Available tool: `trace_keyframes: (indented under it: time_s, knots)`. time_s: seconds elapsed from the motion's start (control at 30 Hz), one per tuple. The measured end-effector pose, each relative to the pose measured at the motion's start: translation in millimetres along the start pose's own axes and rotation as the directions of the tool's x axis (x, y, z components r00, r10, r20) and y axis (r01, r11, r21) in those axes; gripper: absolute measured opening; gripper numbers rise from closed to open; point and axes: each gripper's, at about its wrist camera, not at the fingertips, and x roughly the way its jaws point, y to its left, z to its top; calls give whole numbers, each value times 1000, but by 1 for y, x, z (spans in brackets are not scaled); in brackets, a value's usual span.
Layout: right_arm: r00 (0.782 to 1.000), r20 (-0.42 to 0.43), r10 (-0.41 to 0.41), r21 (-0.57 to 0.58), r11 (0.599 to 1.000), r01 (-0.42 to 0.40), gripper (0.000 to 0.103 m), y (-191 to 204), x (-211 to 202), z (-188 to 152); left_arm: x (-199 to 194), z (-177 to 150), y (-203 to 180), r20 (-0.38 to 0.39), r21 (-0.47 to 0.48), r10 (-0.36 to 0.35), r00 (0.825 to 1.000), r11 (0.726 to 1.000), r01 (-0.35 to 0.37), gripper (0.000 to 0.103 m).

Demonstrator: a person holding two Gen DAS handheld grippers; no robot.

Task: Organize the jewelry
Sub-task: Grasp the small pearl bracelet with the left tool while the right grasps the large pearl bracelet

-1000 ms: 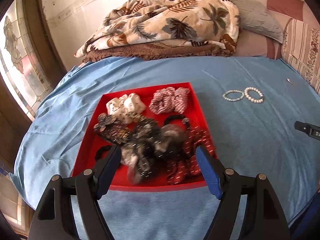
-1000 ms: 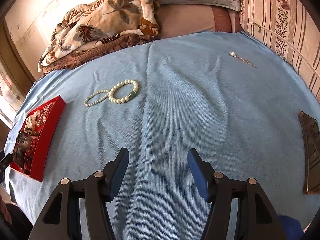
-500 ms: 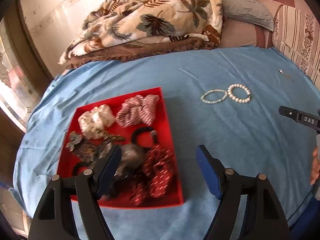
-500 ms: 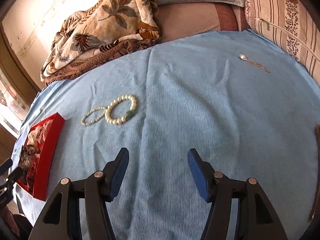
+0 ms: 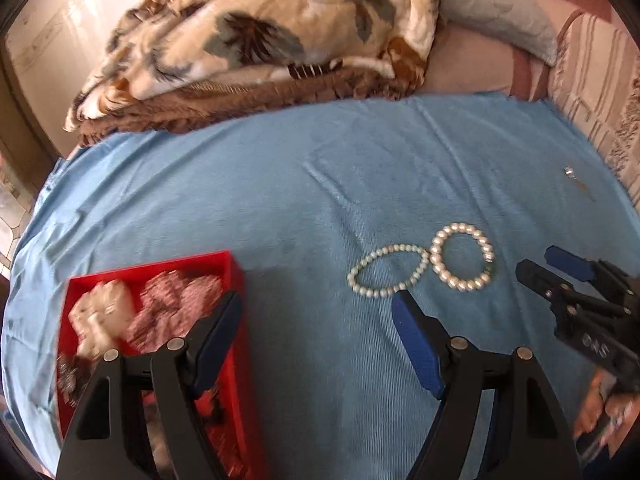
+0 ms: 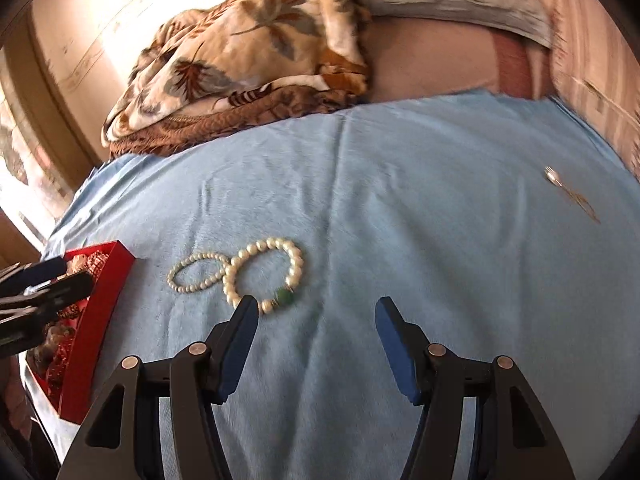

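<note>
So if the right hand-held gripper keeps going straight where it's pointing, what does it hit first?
Probably bare blue bedsheet: the right hand-held gripper aims just right of the larger pearl bracelet, whose near edge lies by its left fingertip. Depth is unclear.

Daylight enters from your left in both views. It blows out the pale cream wall (image 6: pixel 92 28) in the right wrist view. The red plastic tray (image 5: pixel 236 276) casts a dark shadow onto the light blue cotton bedsheet (image 5: pixel 280 184). Expect motion blur throughout, strongest on the tray contents and the leaf-patterned fleece blanket (image 6: pixel 248 48). Fisheye distortion curves the sheet, and black vignetting fills all corners.
</note>
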Motion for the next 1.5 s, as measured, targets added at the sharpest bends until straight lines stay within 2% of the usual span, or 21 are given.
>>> trace_keyframes:
  time_s: [0.07, 0.13, 0.2, 0.3, 0.53, 0.6, 0.63, 0.67, 0.73, 0.8, 0.83, 0.93, 1.13, 1.5]
  knots:
    - [1000, -7, 0, -20, 1000, 0, 63, 4, 11, 6, 23, 6, -2, -32, -10, 3, 999, 1000, -3, 76]
    - [1000, -19, 1, -31, 1000, -2, 59, 5, 23, 10, 43, 9, -3, -62, -14, 6, 998, 1000, -7, 66]
    - [999, -33, 6, -30, 1000, -7, 54, 4, 34, 14, 57, 11, -4, -84, -13, 7, 996, 1000, -8, 61]
    - [999, -50, 16, -30, 999, -18, 52, 5, 47, 19, 73, 11, -4, -85, -11, 10, 996, 1000, -11, 60]
    - [999, -46, -18, -74, 997, 15, 50, 15, 63, 26, 85, 13, -6, -58, -42, -1, 998, 999, -1, 61]
    - [998, -45, -46, -92, 995, 42, 37, 19, 65, 26, 85, 10, -8, -41, -40, 14, 999, 999, -16, 60]
    - [998, -44, -50, -97, 994, 46, 33, 19, 65, 26, 85, 10, -11, -33, -35, 19, 999, 999, -20, 52]
    - [998, -44, -54, -102, 994, 50, 25, 20, 66, 26, 84, 8, -15, -23, -23, 13, 1000, 1000, -13, 45]
    - [998, -40, -58, -114, 992, 53, 15, 22, 65, 26, 82, 4, -29, -14, 23, 7, 1000, 1000, -7, 7]
    - [998, -36, -57, -124, 991, 52, 13, 24, 62, 26, 78, 1, -44, -11, 77, 24, 1000, 997, -23, 5]
    - [998, -36, -51, -123, 991, 46, 11, 25, 60, 26, 74, -1, -49, -10, 87, 4, 1000, 996, -3, 5]
    - [999, -31, -32, -104, 994, 29, 11, 24, 54, 26, 63, -4, -51, -15, 76, -38, 999, 996, 39, 5]
    - [1000, 10, -11, -71, 997, 12, 11, 24, 29, 25, 13, -9, -45, 33, 57, -97, 995, 994, 95, 5]
    - [996, 88, 28, -1, 1000, -28, 11, 28, -27, 13, -71, -39, -24, 121, 20, -163, 979, 987, 161, 6]
